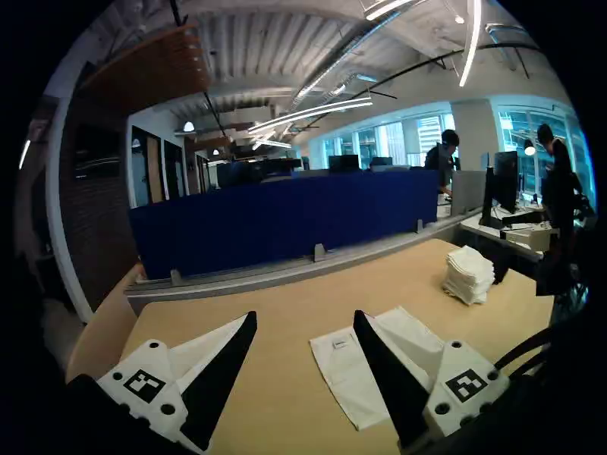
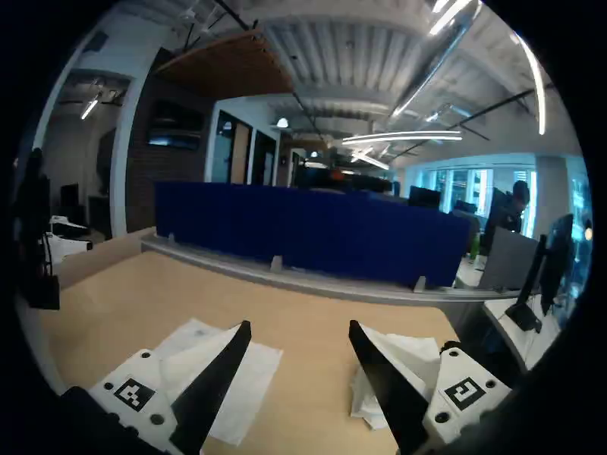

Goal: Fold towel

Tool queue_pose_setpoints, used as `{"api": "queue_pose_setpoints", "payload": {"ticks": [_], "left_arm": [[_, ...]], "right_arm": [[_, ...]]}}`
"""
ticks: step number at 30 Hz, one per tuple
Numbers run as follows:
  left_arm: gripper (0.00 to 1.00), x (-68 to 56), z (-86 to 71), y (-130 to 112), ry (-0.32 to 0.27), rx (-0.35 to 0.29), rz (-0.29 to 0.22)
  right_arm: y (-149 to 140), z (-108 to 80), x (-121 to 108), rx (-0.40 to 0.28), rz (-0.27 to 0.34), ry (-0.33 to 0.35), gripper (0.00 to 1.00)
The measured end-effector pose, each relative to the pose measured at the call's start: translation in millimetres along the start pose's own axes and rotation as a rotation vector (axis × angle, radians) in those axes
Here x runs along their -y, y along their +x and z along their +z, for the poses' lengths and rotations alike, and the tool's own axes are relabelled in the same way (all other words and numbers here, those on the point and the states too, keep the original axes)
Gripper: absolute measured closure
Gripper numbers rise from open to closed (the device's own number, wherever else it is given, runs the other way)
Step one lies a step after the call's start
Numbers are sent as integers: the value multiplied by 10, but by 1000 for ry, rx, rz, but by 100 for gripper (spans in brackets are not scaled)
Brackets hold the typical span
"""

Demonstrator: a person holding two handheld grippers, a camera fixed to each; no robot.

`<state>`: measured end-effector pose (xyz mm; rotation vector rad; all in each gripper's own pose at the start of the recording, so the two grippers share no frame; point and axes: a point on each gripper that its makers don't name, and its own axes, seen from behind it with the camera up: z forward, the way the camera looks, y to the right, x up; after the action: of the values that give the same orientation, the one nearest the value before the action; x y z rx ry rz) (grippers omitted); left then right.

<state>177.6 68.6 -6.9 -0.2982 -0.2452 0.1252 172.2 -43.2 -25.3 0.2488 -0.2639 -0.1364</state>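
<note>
Your left gripper (image 1: 303, 315) is closest to the lens in the left gripper view. It has two black wedge-shaped fingers on white plastic mounts, and each mount carries a square black-and-white tag (image 1: 144, 384). You hold it low over the pale wood-grain tabletop (image 1: 288, 394), aimed roughly level toward the far edge. The fingers are spread wide with nothing between them.

Partly hidden behind the right-hand finger lies the flat white cloth towel (image 1: 345, 371), spread smooth on the wood. It has a small sewn label (image 1: 339, 343) that is too small to read. Further right, near the table's far corner, stands a neat stack of folded white towels (image 1: 469, 274). Behind the table runs a grey rail (image 1: 303, 265) with a dark blue fabric divider (image 1: 281, 216) above it. Two people (image 1: 444, 155) stand at desks on the right.

In the right gripper view, your right gripper (image 2: 299, 326) has the same build and low, level pose, and it is also wide open and empty. The flat towel (image 2: 246, 379) lies beneath its left-hand finger. The folded stack (image 2: 363, 402) sits just behind its right-hand finger, its soft layered edges showing. The blue divider (image 2: 319, 227) crosses behind.
</note>
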Motion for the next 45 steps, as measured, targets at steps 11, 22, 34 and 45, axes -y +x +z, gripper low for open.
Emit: {"api": "queue_pose_setpoints", "payload": {"ticks": [11, 22, 34, 45], "left_arm": [[6, -414, 102, -294, -185, 135, 62], [6, -630, 187, -833, -258, 226, 102], [6, -838, 296, -1706, -332, 374, 138], [6, -1013, 408, -2356, -396, 483, 181]], "right_arm": [[-228, 4, 424, 140, -76, 210, 0], [-740, 132, 604, 242, -94, 261, 0], [-1516, 327, 810, 359, -104, 308, 1], [-2105, 359, 909, 448, -107, 343, 0]]}}
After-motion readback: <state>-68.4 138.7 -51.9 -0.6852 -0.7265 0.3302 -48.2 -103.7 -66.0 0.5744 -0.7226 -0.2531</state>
